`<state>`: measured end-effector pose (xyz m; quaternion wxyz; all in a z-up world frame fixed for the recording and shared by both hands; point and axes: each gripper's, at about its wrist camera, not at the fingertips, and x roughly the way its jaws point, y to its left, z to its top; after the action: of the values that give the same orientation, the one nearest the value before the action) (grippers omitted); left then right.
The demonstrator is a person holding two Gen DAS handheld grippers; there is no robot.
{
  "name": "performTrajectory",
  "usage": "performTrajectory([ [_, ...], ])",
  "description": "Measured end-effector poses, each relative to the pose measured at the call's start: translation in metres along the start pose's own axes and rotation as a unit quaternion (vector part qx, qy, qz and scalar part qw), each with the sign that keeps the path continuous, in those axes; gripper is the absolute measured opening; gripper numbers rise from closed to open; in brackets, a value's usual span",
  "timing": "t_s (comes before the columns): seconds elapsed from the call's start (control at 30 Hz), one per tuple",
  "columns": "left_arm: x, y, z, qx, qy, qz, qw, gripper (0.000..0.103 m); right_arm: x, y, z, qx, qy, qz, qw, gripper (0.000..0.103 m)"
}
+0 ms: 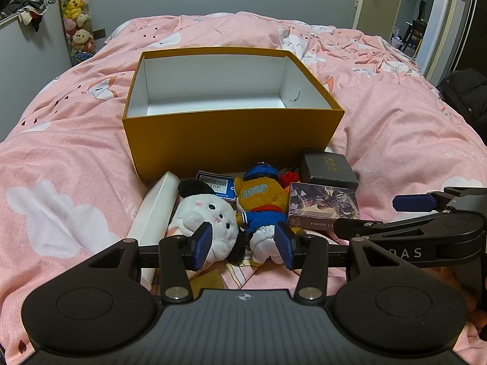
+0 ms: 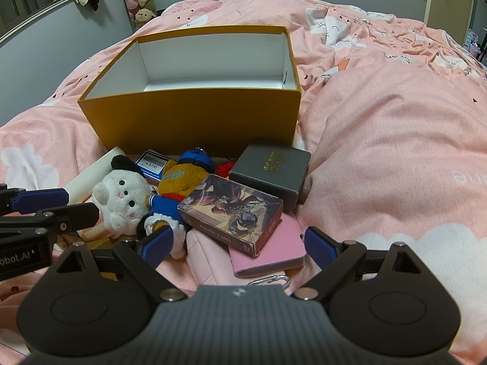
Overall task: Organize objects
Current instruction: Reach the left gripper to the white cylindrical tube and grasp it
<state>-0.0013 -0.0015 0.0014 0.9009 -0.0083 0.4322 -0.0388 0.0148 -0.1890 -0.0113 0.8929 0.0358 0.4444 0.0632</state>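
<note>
A pink bed (image 1: 76, 140) carries an open yellow box (image 1: 225, 140), its white interior bare. Near the box's front wall lies a cluster: a white plush (image 1: 210, 219), a bear plush in blue and orange (image 1: 261, 200), a grey box (image 2: 271, 170), a photo card box (image 2: 231, 213) resting on a pink case (image 2: 274, 252), a white tube (image 1: 155, 210) at left, and a price card (image 1: 217, 185). The left tool (image 1: 243, 243) hangs partly open over the two plushes, grasping nothing. The right tool (image 2: 240, 243) stands wide, released, its fingers either side of the photo card box and pink case.
</note>
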Motion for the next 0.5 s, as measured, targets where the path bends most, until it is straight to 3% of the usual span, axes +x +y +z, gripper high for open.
performTrajectory([
  [0.5,-0.0013,0.0029,0.0004,-0.001,0.002,-0.009,1.0000,0.051,-0.0008,0.0013,0.0001,-0.003,-0.002,0.000,1.000,0.093],
])
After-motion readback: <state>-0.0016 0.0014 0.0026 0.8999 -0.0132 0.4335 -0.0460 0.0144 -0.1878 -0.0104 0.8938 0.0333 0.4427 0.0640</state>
